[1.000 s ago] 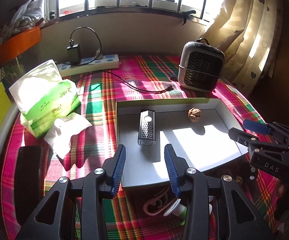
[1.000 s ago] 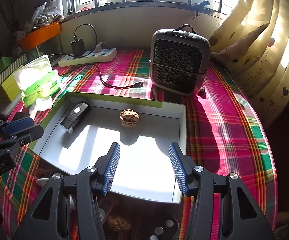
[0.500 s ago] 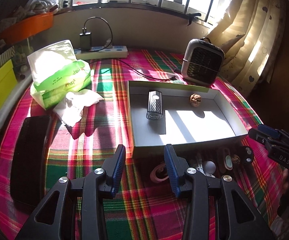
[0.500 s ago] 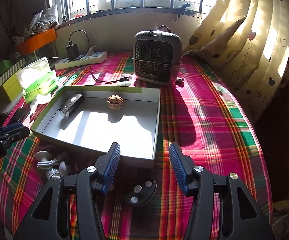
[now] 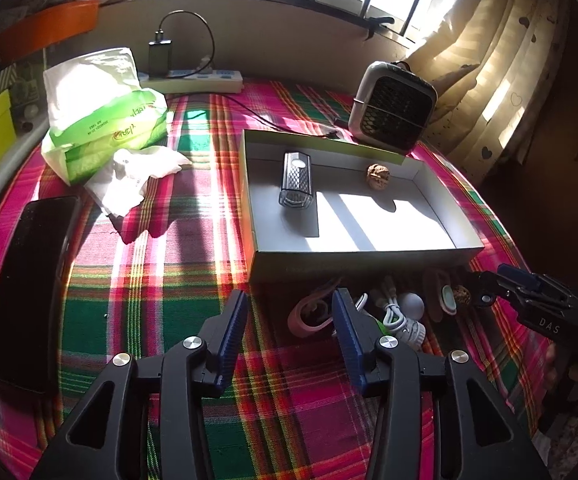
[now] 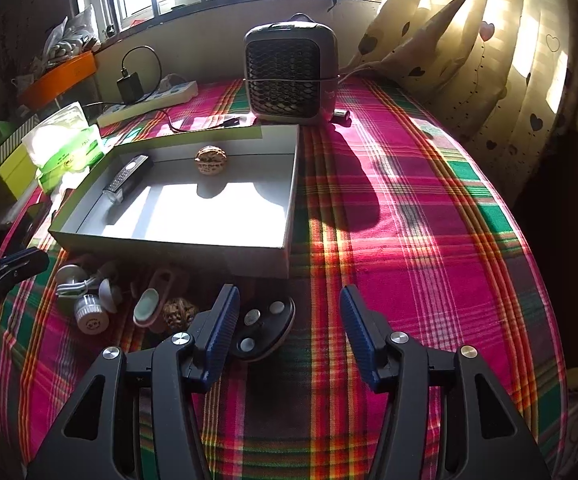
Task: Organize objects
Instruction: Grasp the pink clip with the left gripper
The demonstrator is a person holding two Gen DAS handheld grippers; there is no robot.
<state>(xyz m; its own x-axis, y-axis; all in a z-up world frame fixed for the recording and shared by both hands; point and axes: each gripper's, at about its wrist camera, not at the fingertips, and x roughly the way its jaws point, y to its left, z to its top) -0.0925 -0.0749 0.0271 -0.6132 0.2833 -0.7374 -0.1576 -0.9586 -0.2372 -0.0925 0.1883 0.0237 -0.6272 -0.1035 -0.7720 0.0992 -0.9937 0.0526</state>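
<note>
Plaid cloth covers the desk; my left gripper [image 5: 287,316] and right gripper [image 6: 287,320] hang released, empty, near the clutter (a walnut [image 6: 179,312], a charger [image 5: 403,320]) just before the box [image 5: 353,266], whose floor awaits it.

My left gripper [image 5: 289,312] hangs with jaws apart above the plaid cloth [image 5: 129,280], nothing between them. Ahead, the tray [image 5: 353,258] holds a remote [image 5: 296,179] and a walnut [image 5: 378,171], apart. Small clutter [image 5: 401,316] lies just beside its near wall
</note>
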